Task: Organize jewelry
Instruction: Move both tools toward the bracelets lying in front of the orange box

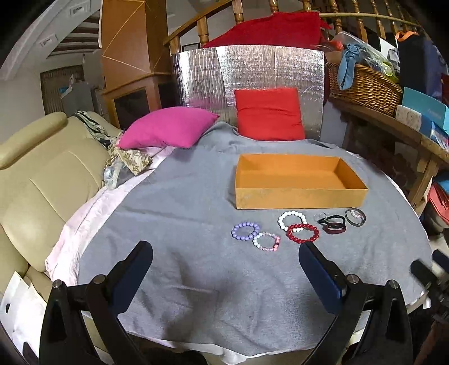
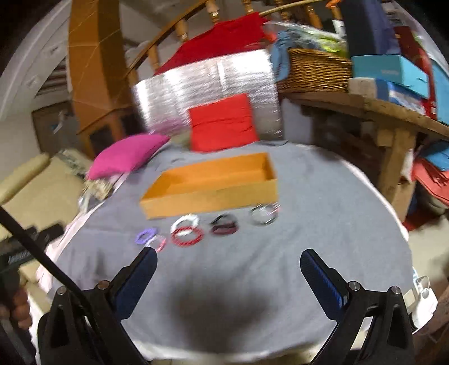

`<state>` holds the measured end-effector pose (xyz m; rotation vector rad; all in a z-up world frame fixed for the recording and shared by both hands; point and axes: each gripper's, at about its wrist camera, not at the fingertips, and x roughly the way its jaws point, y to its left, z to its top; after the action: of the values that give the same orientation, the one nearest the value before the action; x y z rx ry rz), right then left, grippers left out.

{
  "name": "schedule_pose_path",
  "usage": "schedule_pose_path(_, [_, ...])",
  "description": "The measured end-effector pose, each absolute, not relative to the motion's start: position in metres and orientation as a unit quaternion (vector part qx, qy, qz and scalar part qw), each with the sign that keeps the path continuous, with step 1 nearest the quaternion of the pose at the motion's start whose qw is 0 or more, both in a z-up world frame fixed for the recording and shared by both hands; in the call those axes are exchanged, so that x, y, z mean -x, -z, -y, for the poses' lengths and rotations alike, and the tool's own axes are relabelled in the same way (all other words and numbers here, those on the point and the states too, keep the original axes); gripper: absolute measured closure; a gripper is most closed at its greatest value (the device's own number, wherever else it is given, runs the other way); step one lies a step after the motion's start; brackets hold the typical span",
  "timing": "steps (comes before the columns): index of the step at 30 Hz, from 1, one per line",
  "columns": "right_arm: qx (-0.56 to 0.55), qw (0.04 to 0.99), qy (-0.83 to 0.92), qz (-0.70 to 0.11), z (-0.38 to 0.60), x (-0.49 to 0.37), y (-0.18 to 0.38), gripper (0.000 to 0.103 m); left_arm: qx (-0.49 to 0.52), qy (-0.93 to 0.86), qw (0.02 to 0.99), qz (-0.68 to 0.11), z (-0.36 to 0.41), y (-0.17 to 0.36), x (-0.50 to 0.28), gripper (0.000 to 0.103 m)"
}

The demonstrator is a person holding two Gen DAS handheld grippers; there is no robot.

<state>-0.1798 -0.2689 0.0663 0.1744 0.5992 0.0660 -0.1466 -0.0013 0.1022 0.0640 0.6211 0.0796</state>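
Both claws, left [image 1: 226, 259] and right [image 2: 228, 266], spread, empty; we lift the red beaded bracelet [image 1: 303, 232] clear of the overlapped white beaded bracelet [image 1: 291, 220] toward the open orange cardboard box [image 1: 300, 198].

Beyond the matt black plastic fingers [image 1: 140, 269], glossy beaded bracelets [image 1: 303, 233] are lying on soft grey cloth [image 1: 182, 202] covering the worktop, before a matt orange cardboard box [image 1: 300, 193].

Home: sofa [image 1: 42, 179], stair railing [image 1: 202, 25].

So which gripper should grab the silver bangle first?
Probably right: the silver bangle lies nearly ahead of its open fingers. From the left gripper it sits far right.
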Motion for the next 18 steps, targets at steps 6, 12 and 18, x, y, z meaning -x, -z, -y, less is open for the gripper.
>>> schedule_pose_path(6, [-0.084,0.944,-0.021,-0.318,0.253,0.171,-0.067,0.0,-0.041,-0.049,0.951,-0.302,0.005,-0.1,0.145,0.0])
schedule_pose_path(12, [-0.095,0.939,-0.012,-0.33,0.254,0.163,-0.062,0.0,-0.05,-0.045,0.951,-0.302,0.011,-0.096,0.139,0.0])
schedule_pose_path(18, [-0.114,0.928,-0.004,-0.356,0.257,0.146,-0.054,0.0,-0.05,-0.039,0.949,-0.308,0.013,-0.09,0.132,0.0])
